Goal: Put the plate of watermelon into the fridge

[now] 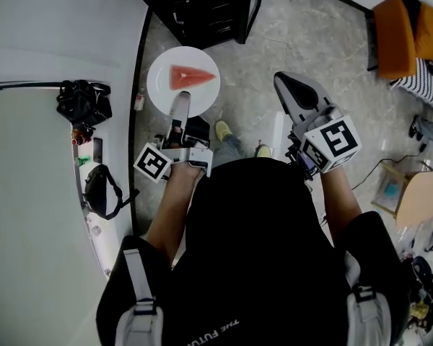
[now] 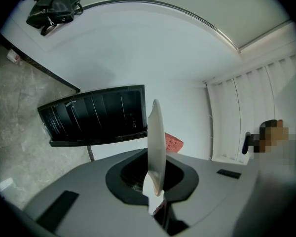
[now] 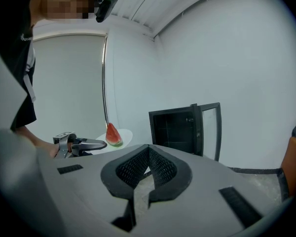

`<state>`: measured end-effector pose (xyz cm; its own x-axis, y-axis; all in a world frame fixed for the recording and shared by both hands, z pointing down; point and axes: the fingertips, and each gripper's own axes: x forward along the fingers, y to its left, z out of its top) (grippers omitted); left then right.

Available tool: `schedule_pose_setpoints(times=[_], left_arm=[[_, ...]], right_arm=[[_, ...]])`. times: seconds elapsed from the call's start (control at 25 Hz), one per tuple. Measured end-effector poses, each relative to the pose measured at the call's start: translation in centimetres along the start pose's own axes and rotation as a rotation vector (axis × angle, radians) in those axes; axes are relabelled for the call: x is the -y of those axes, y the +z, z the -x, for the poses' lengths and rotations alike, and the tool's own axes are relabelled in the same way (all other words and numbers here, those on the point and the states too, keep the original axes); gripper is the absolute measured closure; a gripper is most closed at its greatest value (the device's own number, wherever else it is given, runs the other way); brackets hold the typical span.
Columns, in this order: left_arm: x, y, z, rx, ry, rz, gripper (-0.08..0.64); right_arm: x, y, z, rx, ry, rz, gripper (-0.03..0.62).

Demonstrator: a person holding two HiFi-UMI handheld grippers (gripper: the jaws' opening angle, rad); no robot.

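Observation:
A white plate (image 1: 159, 85) carrying a red watermelon slice (image 1: 190, 76) hangs over the grey floor, held by its near rim. My left gripper (image 1: 180, 105) is shut on that rim. In the left gripper view the plate (image 2: 155, 142) stands edge-on between the jaws, with the watermelon slice (image 2: 173, 142) behind it. The black fridge (image 1: 202, 6) stands just beyond the plate with its door open; the same fridge (image 2: 96, 115) shows its dark inside in the left gripper view. My right gripper (image 1: 289, 85) is held to the right of the plate, shut and empty; its tips meet (image 3: 149, 158).
A white counter (image 1: 29, 157) runs along the left with two black bags (image 1: 83, 103) on it. The fridge door (image 3: 209, 130) with its glass pane swings out to the right. An orange chair (image 1: 408, 31) and clutter stand at the far right.

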<state>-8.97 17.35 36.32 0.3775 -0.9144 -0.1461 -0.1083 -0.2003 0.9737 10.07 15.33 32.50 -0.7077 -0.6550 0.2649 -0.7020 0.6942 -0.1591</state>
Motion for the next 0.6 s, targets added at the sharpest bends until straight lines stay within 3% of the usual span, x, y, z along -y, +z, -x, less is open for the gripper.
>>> schedule_pose_setpoints(times=[0.32, 0.6], left_arm=[[-2.3, 4.5, -0.2, -0.007, 0.0, 0.019, 0.54], [-1.9, 5.2, -0.5, -0.021, -0.002, 0.028, 0.54]], right_arm=[[-1.6, -0.3, -4.9, -0.025, -0.02, 0.006, 0.584], [-2.1, 0.7, -5.6, -0.021, -0.036, 0.011, 0.584]])
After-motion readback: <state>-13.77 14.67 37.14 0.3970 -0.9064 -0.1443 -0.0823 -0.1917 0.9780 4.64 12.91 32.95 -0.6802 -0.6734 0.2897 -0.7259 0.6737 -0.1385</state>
